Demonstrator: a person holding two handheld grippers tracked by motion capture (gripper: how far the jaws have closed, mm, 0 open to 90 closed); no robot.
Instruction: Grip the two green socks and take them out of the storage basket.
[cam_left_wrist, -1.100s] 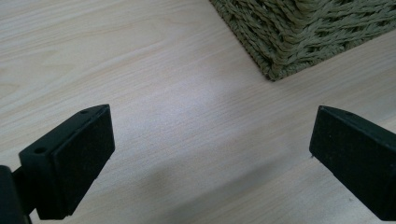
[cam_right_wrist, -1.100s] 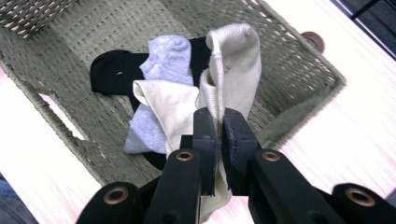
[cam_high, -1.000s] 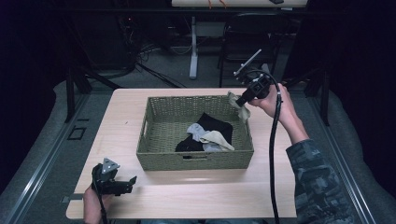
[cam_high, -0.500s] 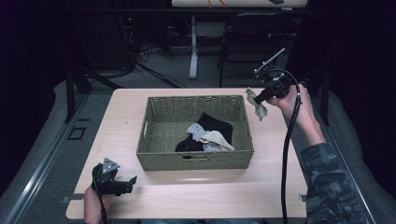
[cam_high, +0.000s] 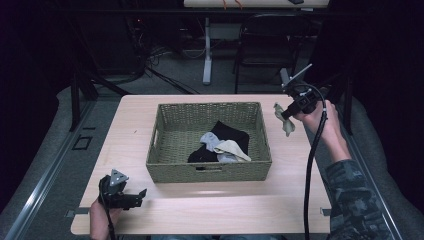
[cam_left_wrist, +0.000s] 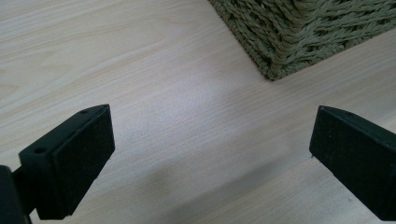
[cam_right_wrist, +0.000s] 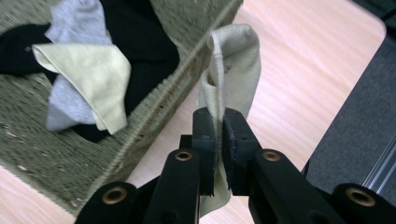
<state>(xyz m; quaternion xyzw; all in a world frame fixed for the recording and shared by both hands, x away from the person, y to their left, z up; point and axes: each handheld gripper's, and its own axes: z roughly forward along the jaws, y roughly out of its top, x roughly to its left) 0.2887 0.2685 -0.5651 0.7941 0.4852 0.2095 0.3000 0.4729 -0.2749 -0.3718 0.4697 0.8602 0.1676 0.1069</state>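
Pale wood tabletop (cam_high: 200, 210) fills the middle of the high view, with dark floor, cables and chair legs along the top of the frame.

Right gripper (cam_right_wrist: 218, 140) fingers are pressed narrow on a beige sock (cam_right_wrist: 236, 65); in the right gripper view the sock's ribbed edge runs between the pads and the rest hangs past them, over bare tabletop just outside the basket (cam_right_wrist: 140, 135) wall. In the high view the same sock (cam_high: 286, 119) dangles at right of centre, held above the tabletop beside the basket's right side, with the right hand (cam_high: 322, 125) behind the gripper (cam_high: 285, 114) and a black cable trailing toward the bottom of the frame.

Left gripper (cam_left_wrist: 210, 154) fingers stand wide apart with nothing between them, only bare wood; a basket corner (cam_left_wrist: 299, 32) sits at upper right of that view. The high view places this gripper (cam_high: 142, 192) at lower left, low near the tabletop's front edge, well apart from the basket (cam_high: 165, 150).

Inside the woven olive basket the high view shows a black sock (cam_high: 227, 135), a grey sock (cam_high: 210, 140) and another beige one (cam_high: 235, 149) piled together right of centre; the right gripper view shows the beige lying over the grey, both on the black.

No writing can be read.
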